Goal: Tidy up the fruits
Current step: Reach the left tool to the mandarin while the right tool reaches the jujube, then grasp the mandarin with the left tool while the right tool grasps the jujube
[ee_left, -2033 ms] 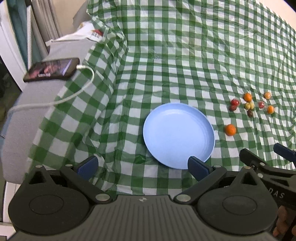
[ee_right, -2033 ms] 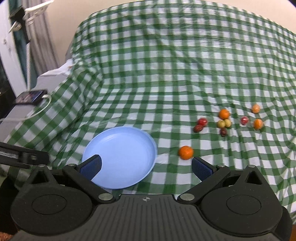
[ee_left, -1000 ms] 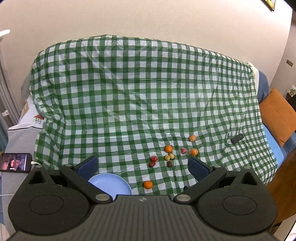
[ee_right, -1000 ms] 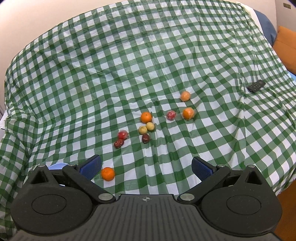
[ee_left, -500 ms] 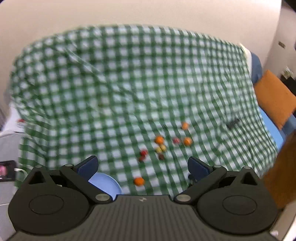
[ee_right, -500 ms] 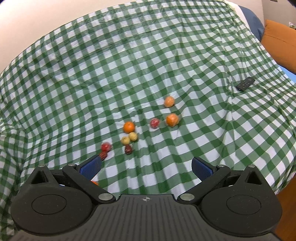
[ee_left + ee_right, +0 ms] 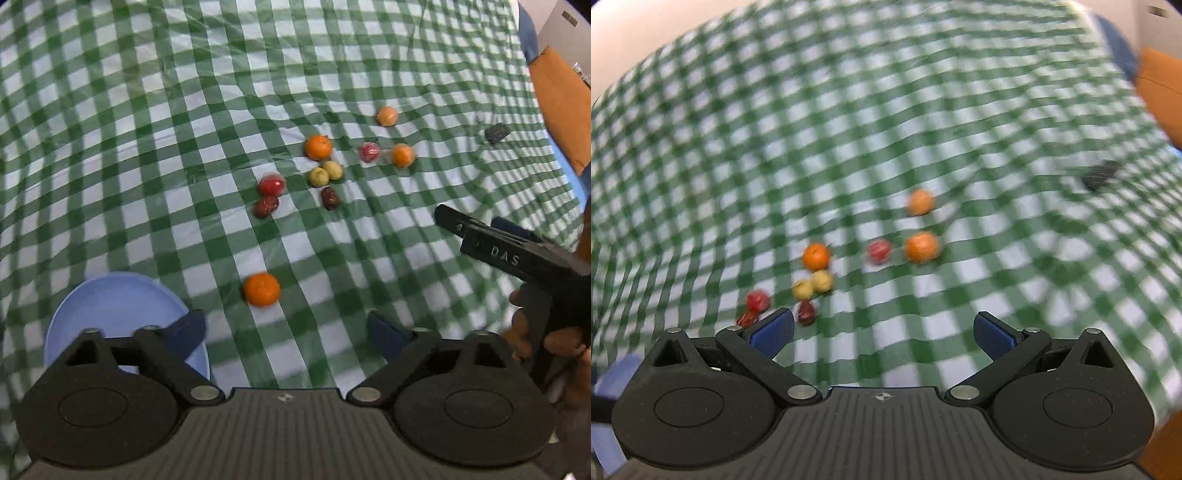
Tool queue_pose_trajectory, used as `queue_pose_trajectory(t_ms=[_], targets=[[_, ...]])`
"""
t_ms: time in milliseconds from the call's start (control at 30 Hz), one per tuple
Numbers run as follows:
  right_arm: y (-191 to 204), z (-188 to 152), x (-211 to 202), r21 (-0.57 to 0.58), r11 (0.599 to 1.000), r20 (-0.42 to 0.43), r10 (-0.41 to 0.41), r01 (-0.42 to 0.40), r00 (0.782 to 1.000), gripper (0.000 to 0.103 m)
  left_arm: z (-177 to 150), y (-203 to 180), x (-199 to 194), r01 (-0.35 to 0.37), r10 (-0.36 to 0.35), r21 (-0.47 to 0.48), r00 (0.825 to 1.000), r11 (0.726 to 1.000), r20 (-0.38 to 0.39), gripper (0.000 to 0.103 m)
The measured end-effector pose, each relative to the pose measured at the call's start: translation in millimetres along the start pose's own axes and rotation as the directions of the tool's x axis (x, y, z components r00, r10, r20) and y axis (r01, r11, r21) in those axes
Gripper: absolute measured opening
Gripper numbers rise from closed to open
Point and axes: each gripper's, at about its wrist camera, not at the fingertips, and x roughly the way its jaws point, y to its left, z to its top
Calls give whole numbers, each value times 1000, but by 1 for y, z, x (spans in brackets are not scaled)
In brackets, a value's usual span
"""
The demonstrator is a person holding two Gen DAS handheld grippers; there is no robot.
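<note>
Small fruits lie on a green checked cloth. In the left wrist view a lone orange (image 7: 262,289) sits near a blue plate (image 7: 110,310); farther off lie another orange (image 7: 318,147), two yellow-green fruits (image 7: 325,172), red and dark fruits (image 7: 271,185) and two more oranges (image 7: 402,155). My left gripper (image 7: 286,330) is open and empty just short of the lone orange. My right gripper (image 7: 882,334) is open and empty, above the cloth near the cluster (image 7: 816,282); it shows from the side in the left wrist view (image 7: 480,232).
A dark remote (image 7: 496,133) lies on the cloth at the far right. An orange cushion (image 7: 557,107) sits beyond the cloth's right edge. The right wrist view is motion-blurred.
Both grippers have dropped closer to the cloth and fruits. The left view now looks down on the lone orange and plate; the right gripper has come into its view.
</note>
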Motion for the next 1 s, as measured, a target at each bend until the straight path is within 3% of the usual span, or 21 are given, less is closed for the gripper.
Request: queue_pose_trajectory(t_ms=[100,267,400,467,500,533,567,733,1000], targets=[[20,1,36,-119,990,-31,72,-76,997,100,9,0,37,-1,2,37,999,999,-37,78],[54,1,91,-264,955,-83,115,-133,990,68,11,-2,83,0,7,119,998,993,-64,72],[69,-1,121,-321,936,-110,115,-144,987,54,16,1,106,11,2,130,995,991,-98,63],[74,-2,132,-340,928,-129,114,-152,985,45,17,0,112,-26,39,152,996,988,-83,62],[77,-8,137,-352,923,-135,113,-154,984,41,17,0,114,-41,54,163,996,986,-76,55],[79,-11,141,-360,921,-139,107,-151,984,27,17,1,115,-59,71,170,995,984,-68,43],[79,-13,143,-360,921,-133,109,-151,985,26,17,3,115,-73,85,175,994,982,-63,36],[73,-18,131,-326,939,-91,82,-108,992,23,18,8,104,-43,50,133,998,990,-45,35],[59,-19,60,-252,965,-14,73,-74,997,23,12,3,57,-57,49,86,995,995,89,35]])
